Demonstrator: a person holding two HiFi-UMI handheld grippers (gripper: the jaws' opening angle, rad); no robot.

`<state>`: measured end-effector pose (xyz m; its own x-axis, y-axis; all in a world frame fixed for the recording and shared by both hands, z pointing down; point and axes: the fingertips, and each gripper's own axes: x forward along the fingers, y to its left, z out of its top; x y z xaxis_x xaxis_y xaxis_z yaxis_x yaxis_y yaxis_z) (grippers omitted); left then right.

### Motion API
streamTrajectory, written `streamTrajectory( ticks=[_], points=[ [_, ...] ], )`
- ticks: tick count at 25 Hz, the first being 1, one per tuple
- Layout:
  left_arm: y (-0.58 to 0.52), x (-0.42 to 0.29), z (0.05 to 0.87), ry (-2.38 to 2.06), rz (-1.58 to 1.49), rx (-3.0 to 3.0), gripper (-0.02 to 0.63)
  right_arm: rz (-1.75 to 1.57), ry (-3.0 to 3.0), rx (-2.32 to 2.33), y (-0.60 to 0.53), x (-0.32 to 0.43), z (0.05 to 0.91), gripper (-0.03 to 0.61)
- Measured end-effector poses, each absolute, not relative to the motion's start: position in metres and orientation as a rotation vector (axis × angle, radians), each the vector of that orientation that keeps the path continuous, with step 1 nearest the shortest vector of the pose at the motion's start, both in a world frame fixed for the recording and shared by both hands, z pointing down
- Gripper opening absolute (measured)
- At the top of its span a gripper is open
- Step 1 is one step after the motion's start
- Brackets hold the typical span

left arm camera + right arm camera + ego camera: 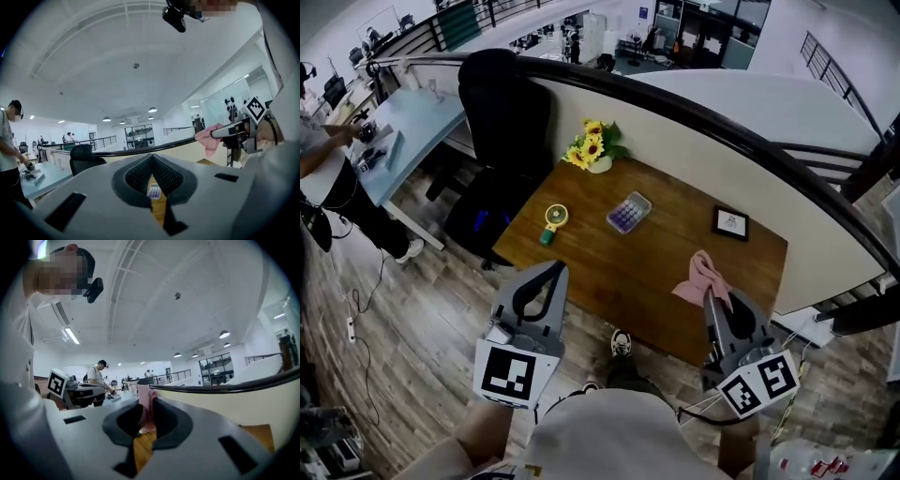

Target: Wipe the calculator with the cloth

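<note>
One brown wooden table [609, 281] fills the middle of the head view, and four loose things lie on it. The single small calculator with purple keys [628, 212] lies near the centre of the table, well apart from both grippers. To its left lies one round yellow and green gadget [553, 220]. To its right lies one small black-framed picture [730, 223]. The only container is a white pot [600, 165] at the table's upper left corner; it holds a bunch of yellow sunflowers [591, 145].

There are two grippers, both at the lower edge of the frame. The left gripper [555, 269] has its jaws pressed together at the tips with nothing between them. The right gripper [710, 293] pinches the one pink cloth [701, 274], which hangs bunched over the table's lower right edge. One black office chair [502, 122] stands at the table's upper left.
</note>
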<state>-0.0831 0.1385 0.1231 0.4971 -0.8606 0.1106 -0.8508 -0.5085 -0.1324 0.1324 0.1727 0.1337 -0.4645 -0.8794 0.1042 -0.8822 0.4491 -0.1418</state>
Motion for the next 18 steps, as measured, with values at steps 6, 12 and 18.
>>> streamTrajectory(
  ticks=[6,12,18],
  points=[
    [0.074,-0.051,0.136,1.529,-0.290,-2.685,0.003,0.323,-2.665,1.532,0.105,0.150,0.152,0.037],
    [0.026,-0.027,0.143,1.532,-0.329,-2.688,0.003,0.328,-2.658,1.493,0.049,0.174,0.162,0.037],
    [-0.002,-0.013,0.149,1.545,-0.377,-2.670,0.003,0.345,-2.667,1.471,0.015,0.189,0.173,0.037]
  ],
)
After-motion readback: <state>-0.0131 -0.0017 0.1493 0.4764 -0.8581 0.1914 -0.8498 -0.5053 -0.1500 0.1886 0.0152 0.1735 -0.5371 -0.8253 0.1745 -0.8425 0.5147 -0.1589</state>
